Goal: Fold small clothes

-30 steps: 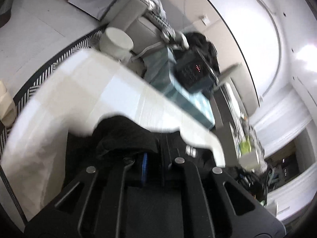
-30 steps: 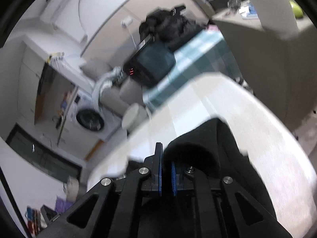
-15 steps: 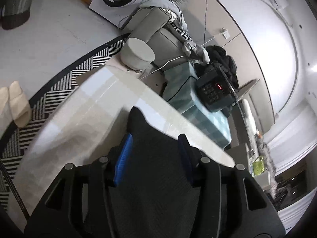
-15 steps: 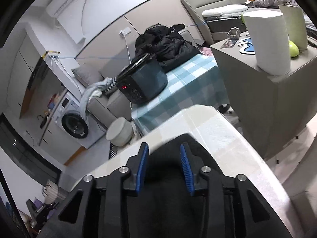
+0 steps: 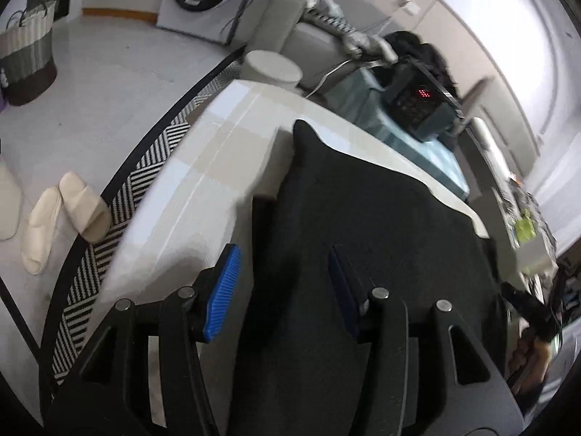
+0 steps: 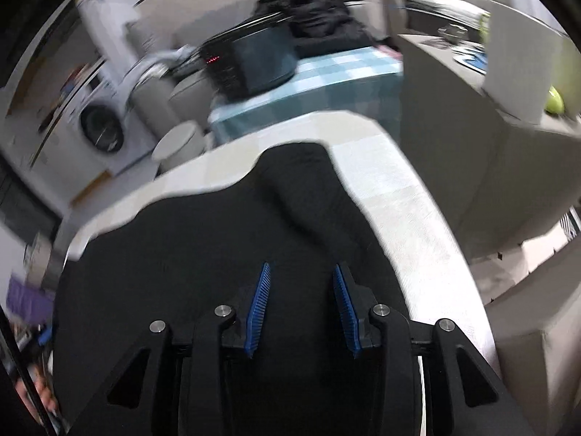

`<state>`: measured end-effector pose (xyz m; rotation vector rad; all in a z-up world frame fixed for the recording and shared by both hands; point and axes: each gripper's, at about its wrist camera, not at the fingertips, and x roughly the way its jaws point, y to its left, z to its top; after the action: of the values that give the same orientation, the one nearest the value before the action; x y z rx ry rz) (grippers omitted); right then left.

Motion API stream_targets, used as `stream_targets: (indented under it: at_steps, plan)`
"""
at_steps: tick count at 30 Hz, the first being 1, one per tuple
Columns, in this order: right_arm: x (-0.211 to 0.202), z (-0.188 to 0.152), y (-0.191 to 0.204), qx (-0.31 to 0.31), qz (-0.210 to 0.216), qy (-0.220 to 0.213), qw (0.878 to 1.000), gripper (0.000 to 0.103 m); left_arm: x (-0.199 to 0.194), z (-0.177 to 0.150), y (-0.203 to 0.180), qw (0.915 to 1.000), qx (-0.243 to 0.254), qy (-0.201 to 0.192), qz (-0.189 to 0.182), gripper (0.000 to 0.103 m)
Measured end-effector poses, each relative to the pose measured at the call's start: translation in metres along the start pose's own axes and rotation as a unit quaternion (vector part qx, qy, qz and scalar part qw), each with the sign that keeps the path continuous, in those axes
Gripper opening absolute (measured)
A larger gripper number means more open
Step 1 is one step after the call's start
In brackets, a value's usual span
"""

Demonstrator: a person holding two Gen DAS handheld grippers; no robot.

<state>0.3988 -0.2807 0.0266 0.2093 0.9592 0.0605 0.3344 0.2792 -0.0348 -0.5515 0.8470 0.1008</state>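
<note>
Below the left wrist camera, the left gripper (image 5: 281,272) hangs over a black garment (image 5: 363,218) spread flat on the pale desk (image 5: 218,152), its blue-padded fingers (image 5: 223,289) parting, clamping nothing. From the right wrist view, the right gripper (image 6: 301,305) hovers above the same garment (image 6: 203,239), fingers (image 6: 258,307) moderately apart, gripping nothing.
</note>
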Motion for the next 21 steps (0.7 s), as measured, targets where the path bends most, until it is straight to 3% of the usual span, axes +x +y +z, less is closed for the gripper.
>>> stream_targets:
  at_steps: [4, 11, 16, 21]
  plan:
    - [-0.022, -0.024, 0.006, -0.03, 0.011, -0.004, 0.999, 0.046, -0.031, -0.026, 0.008, 1.0, 0.005, 0.001, 0.001, 0.048]
    - [-0.058, -0.067, 0.007, -0.053, -0.001, 0.001, 0.999, 0.046, -0.044, -0.065, 0.008, 0.9992, 0.024, 0.031, 0.008, 0.048]
    - [-0.094, -0.102, 0.009, -0.083, -0.005, -0.008, 0.997, 0.046, -0.048, -0.075, 0.0, 0.9988, 0.035, 0.033, -0.005, 0.047]
    - [-0.094, -0.118, -0.005, -0.075, -0.039, 0.015, 0.996, 0.049, -0.048, -0.087, -0.006, 0.997, 0.054, 0.055, 0.0, 0.047]
